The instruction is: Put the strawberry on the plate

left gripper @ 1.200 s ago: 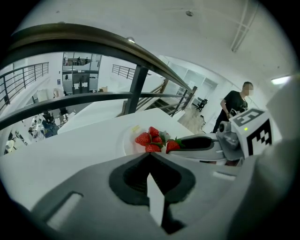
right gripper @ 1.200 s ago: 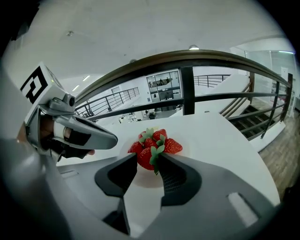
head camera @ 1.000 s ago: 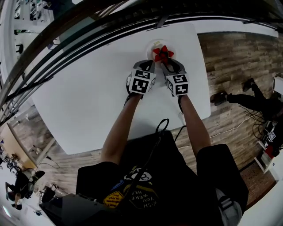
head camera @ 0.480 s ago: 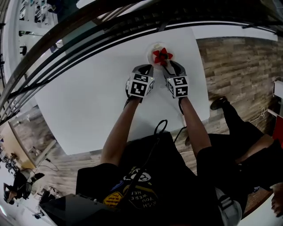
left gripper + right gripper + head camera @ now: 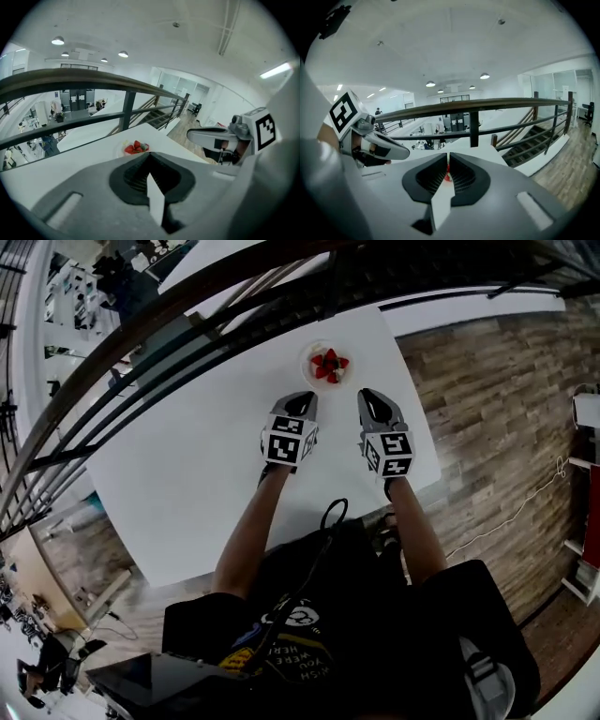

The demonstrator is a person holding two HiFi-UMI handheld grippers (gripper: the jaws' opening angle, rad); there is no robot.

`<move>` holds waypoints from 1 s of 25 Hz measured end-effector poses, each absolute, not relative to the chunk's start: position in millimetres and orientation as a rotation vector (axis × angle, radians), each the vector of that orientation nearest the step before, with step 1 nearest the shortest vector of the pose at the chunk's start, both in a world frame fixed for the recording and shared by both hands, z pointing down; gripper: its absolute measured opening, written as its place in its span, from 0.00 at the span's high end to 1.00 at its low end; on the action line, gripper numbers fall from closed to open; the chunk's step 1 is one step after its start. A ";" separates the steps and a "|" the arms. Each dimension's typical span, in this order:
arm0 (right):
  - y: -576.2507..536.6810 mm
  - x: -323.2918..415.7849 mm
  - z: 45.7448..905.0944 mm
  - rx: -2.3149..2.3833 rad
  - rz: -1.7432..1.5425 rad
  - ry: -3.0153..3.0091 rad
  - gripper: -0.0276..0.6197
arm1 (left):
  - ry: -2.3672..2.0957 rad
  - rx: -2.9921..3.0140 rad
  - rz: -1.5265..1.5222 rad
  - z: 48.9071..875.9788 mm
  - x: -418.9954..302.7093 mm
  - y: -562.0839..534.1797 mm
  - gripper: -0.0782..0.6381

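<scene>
A small white plate [image 5: 313, 353] sits near the far edge of the white table, with red strawberries [image 5: 329, 366] lying on it. Both grippers hang above the table on the near side of the plate, apart from it. My left gripper [image 5: 302, 400] is shut and empty; in the left gripper view the strawberries [image 5: 137, 147] show just past its closed tips [image 5: 147, 154]. My right gripper [image 5: 367, 397] has just been closing with nothing between its jaws. In the right gripper view only a thin slit [image 5: 446, 159] is left, and a bit of red shows through it.
The white table [image 5: 197, 456] ends just right of my right gripper, with wood floor [image 5: 487, 381] beyond. A dark railing [image 5: 187, 329] runs behind the table's far edge. A black cable [image 5: 332, 513] hangs at the near edge by the person's body.
Both grippers have drawn back from the plate toward the person and risen. The strawberry that was by the right gripper's tips now lies on the plate. A person at the right has left view.
</scene>
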State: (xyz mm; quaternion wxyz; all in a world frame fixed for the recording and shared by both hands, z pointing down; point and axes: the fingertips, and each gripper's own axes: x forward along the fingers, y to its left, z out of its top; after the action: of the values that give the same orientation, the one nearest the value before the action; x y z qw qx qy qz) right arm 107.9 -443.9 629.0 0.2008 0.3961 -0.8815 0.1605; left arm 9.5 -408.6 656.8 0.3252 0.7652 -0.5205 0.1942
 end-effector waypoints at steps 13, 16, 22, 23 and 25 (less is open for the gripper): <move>-299.6 122.4 490.5 1.329 0.318 -2.569 0.95 | -1.432 2.256 0.346 514.7 7.4 -264.8 0.88; -267.6 119.2 479.3 1.355 0.309 -2.578 0.95 | -1.449 2.287 0.301 497.8 0.2 -236.2 0.88; -209.7 118.3 455.4 1.443 0.322 -2.610 0.95 | -1.475 2.348 0.219 463.2 -3.6 -195.0 0.88; -202.1 118.6 453.0 1.453 0.325 -2.613 0.95 | -1.475 2.360 0.217 459.9 -2.2 -188.9 0.88; -191.8 119.2 449.9 1.466 0.331 -2.617 0.95 | -1.471 2.380 0.220 456.6 1.4 -179.3 0.88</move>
State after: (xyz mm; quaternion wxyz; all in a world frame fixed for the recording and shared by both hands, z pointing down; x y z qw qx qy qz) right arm 119.2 -191.8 449.9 0.0619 0.4847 -0.8656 0.1093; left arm 1.4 -179.3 456.6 0.1667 0.8362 -0.5167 0.0774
